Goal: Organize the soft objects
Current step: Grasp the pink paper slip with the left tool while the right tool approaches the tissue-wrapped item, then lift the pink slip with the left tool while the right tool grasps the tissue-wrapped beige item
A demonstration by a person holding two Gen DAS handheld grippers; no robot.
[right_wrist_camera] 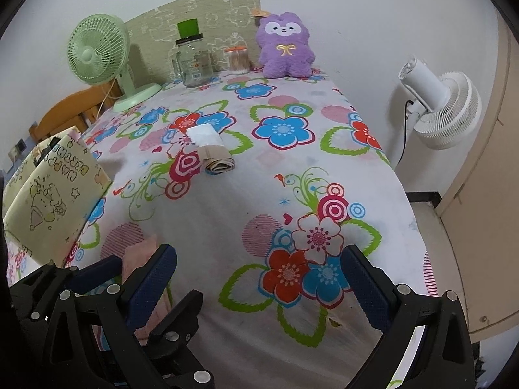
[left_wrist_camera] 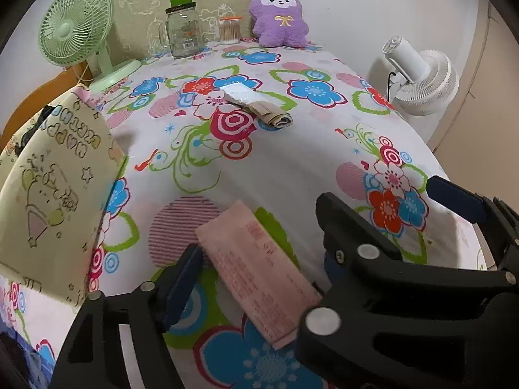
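My left claw is open wide, with a pink pack of tissues lying flat between its two fingers on the flowered desk cover. I cannot tell if the fingers touch the pack. In that view the other claw's black arm crosses in at 4 o'clock, just beside the pack.

My right claw is open wide too and holds nothing. The pink pack peeks out at 9 o'clock from it, behind the left claw.

Farther up the desk, toward 12 o'clock, lies a rolled beige cloth with a white pack touching its far end. A yellow cartoon bag stands at 9 o'clock. At the far edge sit a purple plush toy, a glass jar and a green fan.
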